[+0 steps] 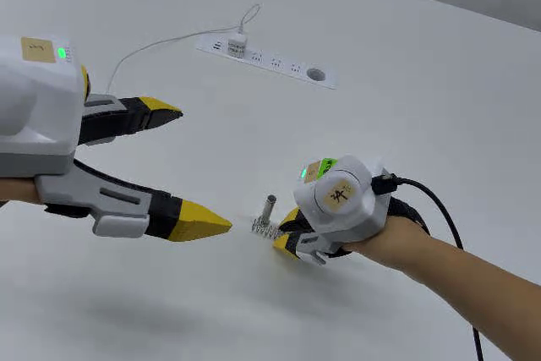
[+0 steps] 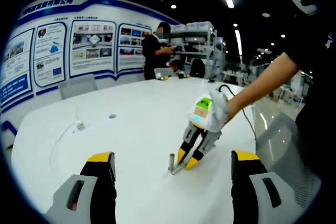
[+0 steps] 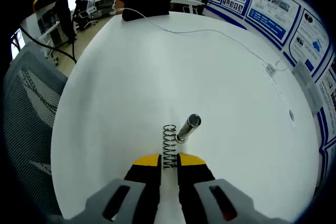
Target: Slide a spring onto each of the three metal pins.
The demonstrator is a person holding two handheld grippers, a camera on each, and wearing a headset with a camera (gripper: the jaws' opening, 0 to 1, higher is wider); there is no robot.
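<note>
A single metal pin (image 1: pixel 270 207) stands upright on the white table (image 1: pixel 406 107). My right gripper (image 1: pixel 286 232) is low on the table just right of the pin and shut on a coil spring (image 1: pixel 264 226), which sticks out toward the pin's base. In the right gripper view the spring (image 3: pixel 169 146) runs forward from the yellow fingertips (image 3: pixel 189 160), and its far end lies beside the pin (image 3: pixel 188 127). My left gripper (image 1: pixel 196 166) hovers open above the table at the left, with nothing between its jaws. From the left gripper view the pin (image 2: pixel 171 161) and spring (image 2: pixel 180 168) stand ahead, between the jaws.
A white power strip (image 1: pixel 270 61) with a plugged-in charger (image 1: pixel 237 44) and a white cable lies at the back of the table. A black cable (image 1: pixel 448 226) trails from the right gripper. A person stands beyond the table's far end in the left gripper view.
</note>
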